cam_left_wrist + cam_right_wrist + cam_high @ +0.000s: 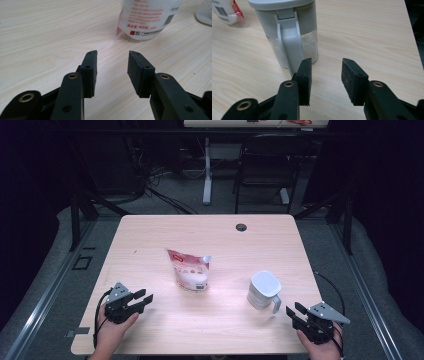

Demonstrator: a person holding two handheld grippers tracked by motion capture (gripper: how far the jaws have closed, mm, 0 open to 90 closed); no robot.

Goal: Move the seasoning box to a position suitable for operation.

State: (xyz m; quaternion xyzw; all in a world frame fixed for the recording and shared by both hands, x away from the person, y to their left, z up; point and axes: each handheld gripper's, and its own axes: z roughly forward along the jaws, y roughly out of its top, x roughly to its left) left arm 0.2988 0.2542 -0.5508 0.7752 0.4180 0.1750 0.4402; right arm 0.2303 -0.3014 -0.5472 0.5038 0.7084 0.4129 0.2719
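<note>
High view: my left gripper [141, 299] rests at the near left of the pale wood-grain table [150, 235], my right gripper [295, 312] at the near right. Both sets of jaws stand apart with nothing between their flat, matte black pads. A glossy, crinkled pouch [188, 269] with red print stands mid-table, beyond the left gripper. A rounded grey plastic jar [262, 290], lidded and handled, holds white grains just beyond the right gripper; its handle faces me.
</note>
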